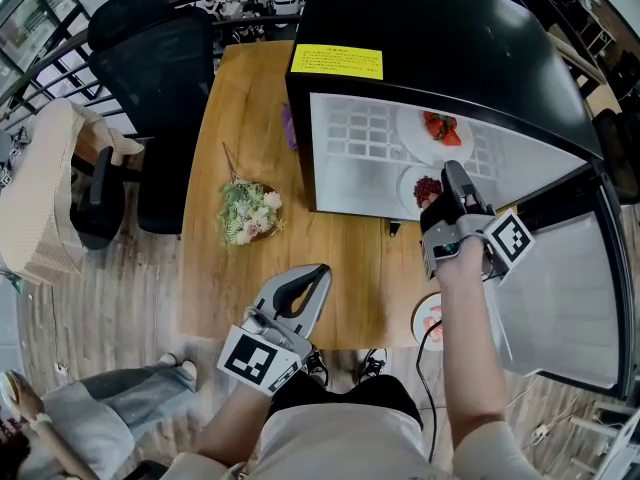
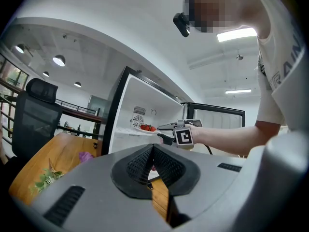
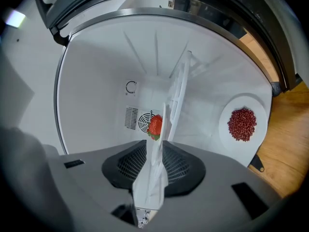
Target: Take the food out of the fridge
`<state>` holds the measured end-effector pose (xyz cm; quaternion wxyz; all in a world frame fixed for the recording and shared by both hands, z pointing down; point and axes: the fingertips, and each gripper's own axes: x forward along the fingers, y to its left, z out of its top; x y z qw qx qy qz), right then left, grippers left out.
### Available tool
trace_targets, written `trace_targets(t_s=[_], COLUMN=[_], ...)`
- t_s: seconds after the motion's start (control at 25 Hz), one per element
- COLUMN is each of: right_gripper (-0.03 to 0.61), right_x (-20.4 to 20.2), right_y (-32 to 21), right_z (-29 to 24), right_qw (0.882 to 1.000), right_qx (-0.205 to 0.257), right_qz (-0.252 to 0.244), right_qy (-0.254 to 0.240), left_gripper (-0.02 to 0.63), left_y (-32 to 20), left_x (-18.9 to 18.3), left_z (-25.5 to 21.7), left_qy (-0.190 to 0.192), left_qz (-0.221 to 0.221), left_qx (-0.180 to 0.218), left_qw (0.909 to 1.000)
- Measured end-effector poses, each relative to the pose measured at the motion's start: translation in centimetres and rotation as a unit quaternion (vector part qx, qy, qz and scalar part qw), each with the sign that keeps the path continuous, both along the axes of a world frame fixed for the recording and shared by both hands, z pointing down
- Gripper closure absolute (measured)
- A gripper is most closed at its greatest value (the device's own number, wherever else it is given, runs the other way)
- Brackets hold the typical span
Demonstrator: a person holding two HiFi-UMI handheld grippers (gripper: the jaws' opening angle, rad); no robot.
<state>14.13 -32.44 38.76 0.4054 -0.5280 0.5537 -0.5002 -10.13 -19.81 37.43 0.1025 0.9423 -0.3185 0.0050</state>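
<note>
**Strawberry plate pinched by its rim, not yet out of the fridge**

The right claw (image 1: 452,170) is clenched on the near rim of the strawberry plate (image 1: 412,134), which sits on the wire shelf (image 1: 355,133) inside the open fridge (image 1: 430,38). The right gripper view shows the plate edge-on between the jaws, with one strawberry (image 3: 155,126) just past them. The left claw (image 1: 312,276) is closed on nothing and hovers over the bench (image 1: 240,118) near its front edge.

The grip takes only a thin lip at one side, so I judge the main risk to be the plate sagging on the far side once it leaves the shelf, letting the fruit roll off. Dragging it out could also catch the rim on the shelf's front wire. A plate of red beans (image 3: 244,102) lies just below, within reach of a dipping claw. Another plate (image 1: 428,320) sits at the bench's front edge under the right forearm, and a careless pull back could knock it.
</note>
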Motion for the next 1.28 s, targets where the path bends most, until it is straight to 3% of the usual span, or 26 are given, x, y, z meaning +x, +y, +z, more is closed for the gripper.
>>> trace_targets(t_s=[0.24, 0.44, 1.28], right_gripper=[0.473, 0.541, 0.546], right_x=[0.2, 0.2, -0.1], right_y=[-0.4, -0.5, 1.8], right_z=[0.2, 0.9, 0.7], right_qw=[0.999, 0.997, 0.997], right_qx=[-0.02, -0.051, -0.012], right_qz=[0.011, 0.025, 0.02], right_qy=[-0.029, -0.049, -0.073], left_gripper=[0.606, 0.606, 0.606], left_y=[-0.1, -0.2, 0.8], left_x=[-0.4, -0.8, 0.2], left_z=[-0.4, -0.6, -0.5], left_qy=[0.009, 0.014, 0.01], left_qz=[-0.001, -0.003, 0.013], left_qx=[0.001, 0.003, 0.006], left_qw=[1.0, 0.9999, 0.9998])
